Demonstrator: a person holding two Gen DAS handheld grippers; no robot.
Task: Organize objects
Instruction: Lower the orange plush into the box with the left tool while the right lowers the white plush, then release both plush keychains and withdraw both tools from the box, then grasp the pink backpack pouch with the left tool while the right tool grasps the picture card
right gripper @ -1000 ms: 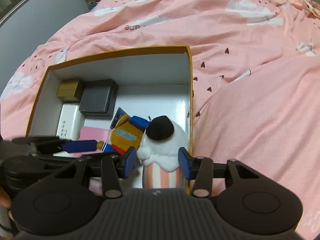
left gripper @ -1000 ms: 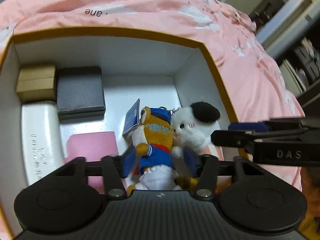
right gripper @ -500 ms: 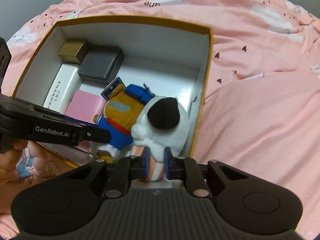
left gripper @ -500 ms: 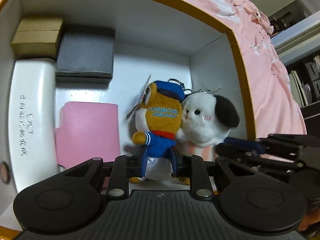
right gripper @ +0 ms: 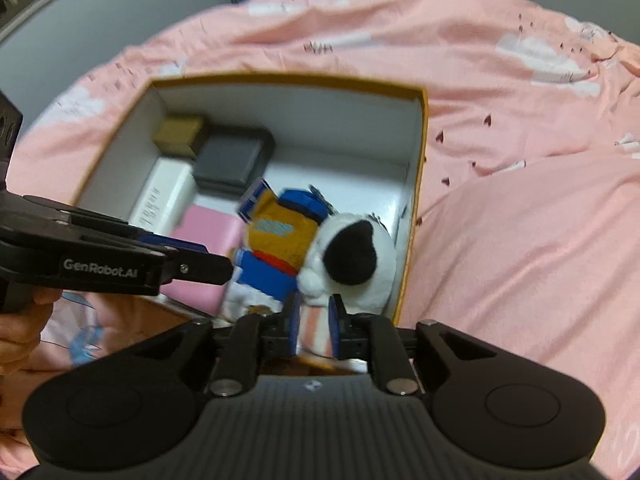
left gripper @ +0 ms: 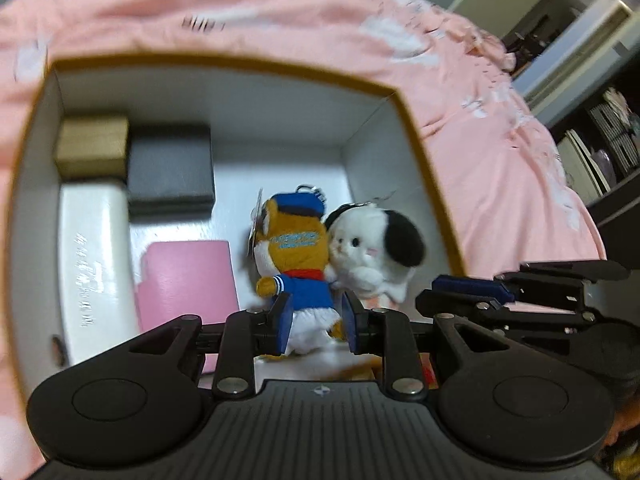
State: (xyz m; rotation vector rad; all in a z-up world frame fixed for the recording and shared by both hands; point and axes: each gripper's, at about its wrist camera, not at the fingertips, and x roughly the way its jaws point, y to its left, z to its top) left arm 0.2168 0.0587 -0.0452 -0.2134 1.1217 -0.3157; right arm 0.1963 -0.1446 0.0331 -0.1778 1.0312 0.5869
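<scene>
our left gripper [left gripper: 313, 322] has its jaws pinching the white lower body of the sailor bear plush [left gripper: 294, 264], with the blue pads pressed on either side of it; these jaws closed hard a moment ago and have just eased open a touch, with the plush between them throughout. our right gripper [right gripper: 314, 326] has its jaws squeezed on the pink-striped bottom of the white dog plush [right gripper: 352, 264], pinching it tight.

both plush toys sit upright inside the open box [left gripper: 420, 168], side by side and touching, toward its right wall. the bear wears a blue cap and blue jacket, the dog has a black ear patch, and a keychain ring shows at the top of each.

left of the toys, on the box floor, lies a pink flat packet [left gripper: 188, 276], just beside the bear. along the left wall lies a long white case [left gripper: 94, 248] with printed characters. at the far left corner sits a small tan box [left gripper: 92, 146], and touching it on the right is a dark grey box [left gripper: 170, 172].

the open box rests on a bed covered with a pink quilt [right gripper: 520, 240] printed with white clouds. in the right wrist view a hand [right gripper: 20, 320] shows at the lower left edge under the left gripper's body. both views are somewhat blurred.
</scene>
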